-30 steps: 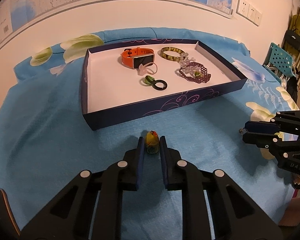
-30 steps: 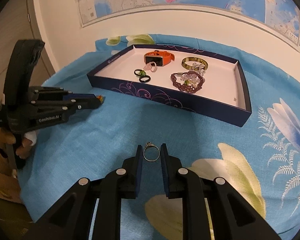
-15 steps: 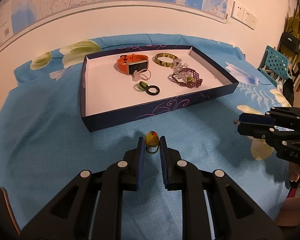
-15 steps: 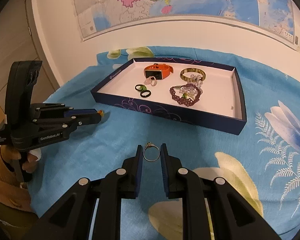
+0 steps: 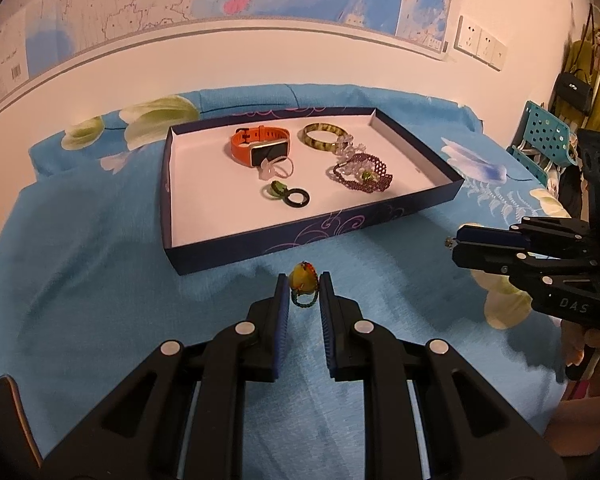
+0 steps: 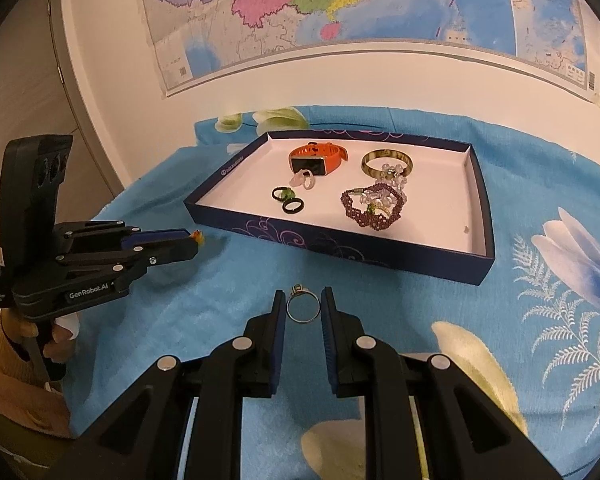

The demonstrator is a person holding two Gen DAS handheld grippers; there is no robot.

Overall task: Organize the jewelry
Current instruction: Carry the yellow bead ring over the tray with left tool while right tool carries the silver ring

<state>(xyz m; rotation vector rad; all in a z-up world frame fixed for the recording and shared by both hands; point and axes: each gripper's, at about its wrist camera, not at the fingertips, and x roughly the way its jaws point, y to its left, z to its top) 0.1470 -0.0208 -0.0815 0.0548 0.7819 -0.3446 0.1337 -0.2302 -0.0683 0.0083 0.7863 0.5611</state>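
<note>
My left gripper point(image 5: 304, 286) is shut on a beaded ring with a yellow-orange stone point(image 5: 303, 279), held above the blue cloth in front of the tray. My right gripper point(image 6: 302, 304) is shut on a thin silver ring point(image 6: 302, 307) with a small stone on top. A dark blue tray point(image 5: 300, 238) with a white floor holds an orange watch point(image 5: 260, 145), a green-brown bangle point(image 5: 323, 135), a purple beaded bracelet point(image 5: 364, 171), a clear ring and two dark rings point(image 5: 296, 198). In the right wrist view the left gripper point(image 6: 198, 237) shows at the left, the same tray point(image 6: 340, 242) ahead.
A blue flowered cloth point(image 6: 440, 300) covers the table. A wall with a map point(image 6: 340, 0) stands behind it. A teal chair point(image 5: 546, 136) and hanging bags are at the far right of the left wrist view. A hand point(image 6: 56, 336) holds the left gripper's handle.
Both grippers have tilted up a little with their rings still held, so the tray sits lower in each view and more of the map shows.
</note>
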